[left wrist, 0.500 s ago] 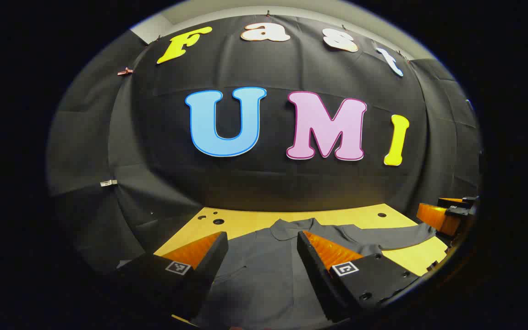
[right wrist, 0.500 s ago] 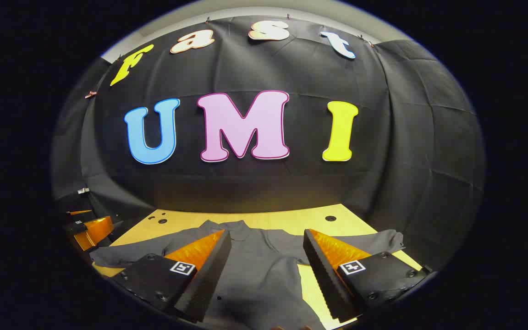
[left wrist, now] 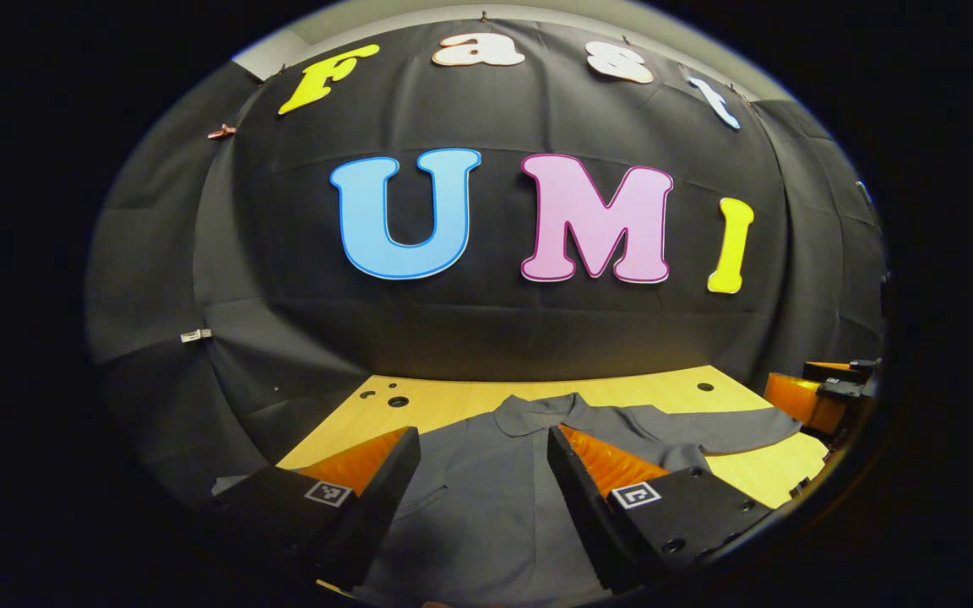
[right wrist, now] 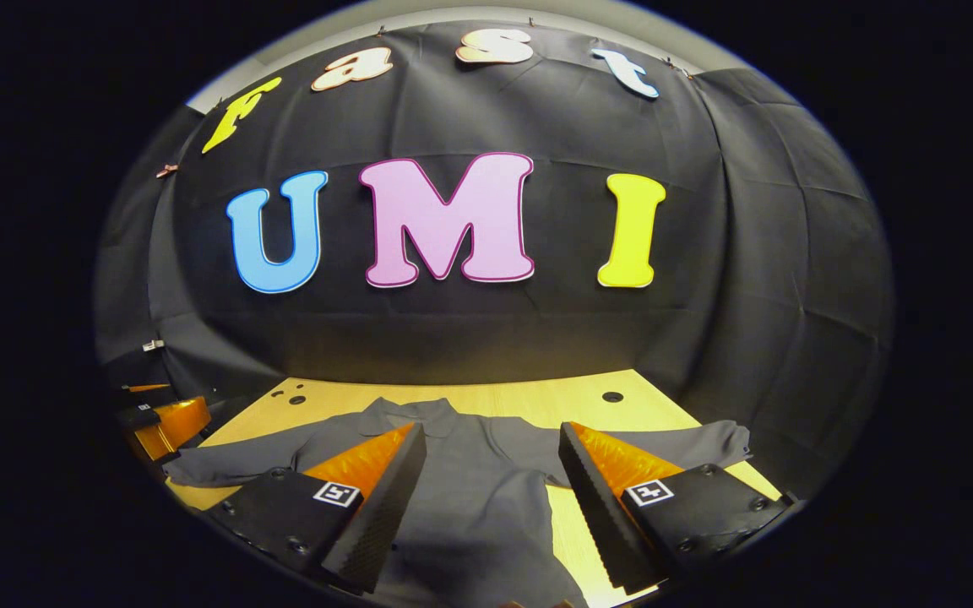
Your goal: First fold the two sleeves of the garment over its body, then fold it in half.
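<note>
Garment (left wrist: 486, 498) flat under both spread grippers, seemingly untouched.

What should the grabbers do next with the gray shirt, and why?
Probably lower the right gripper toward the sleeve lying out to its right and pinch its end. The gray shirt lies flat on the wooden table with both sleeves spread, nothing folded yet. Both grippers hang open above it, the left gripper holding nothing either.

A draped recording booth: black cloth wall (left wrist: 486, 338) behind a bare wooden table (left wrist: 638, 390) with drilled holes.
</note>
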Demonstrator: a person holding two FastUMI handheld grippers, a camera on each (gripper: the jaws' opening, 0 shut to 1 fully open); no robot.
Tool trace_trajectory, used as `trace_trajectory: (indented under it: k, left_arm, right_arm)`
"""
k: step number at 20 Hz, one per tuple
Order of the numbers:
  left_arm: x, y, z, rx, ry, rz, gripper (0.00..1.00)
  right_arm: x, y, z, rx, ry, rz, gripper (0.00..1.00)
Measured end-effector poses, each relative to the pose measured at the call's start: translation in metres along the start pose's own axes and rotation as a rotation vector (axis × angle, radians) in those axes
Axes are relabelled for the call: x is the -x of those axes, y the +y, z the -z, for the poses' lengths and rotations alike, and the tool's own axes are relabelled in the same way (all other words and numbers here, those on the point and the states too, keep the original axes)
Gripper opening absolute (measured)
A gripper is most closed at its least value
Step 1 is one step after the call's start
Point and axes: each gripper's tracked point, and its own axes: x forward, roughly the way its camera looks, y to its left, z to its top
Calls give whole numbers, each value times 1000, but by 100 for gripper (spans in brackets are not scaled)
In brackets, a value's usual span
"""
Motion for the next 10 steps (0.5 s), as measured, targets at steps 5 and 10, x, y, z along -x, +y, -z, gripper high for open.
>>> trace_trajectory:
  k: [5, 10]
  left_arm:
    - [-8, 0, 7, 14, 37, -29, 96]
    - [-15, -4, 13, -4, 41, -82, 96]
  right_arm:
    - [-15, -6, 1, 8, -5, -1, 98]
    - [-33, -8, 15, 6, 22, -65, 98]
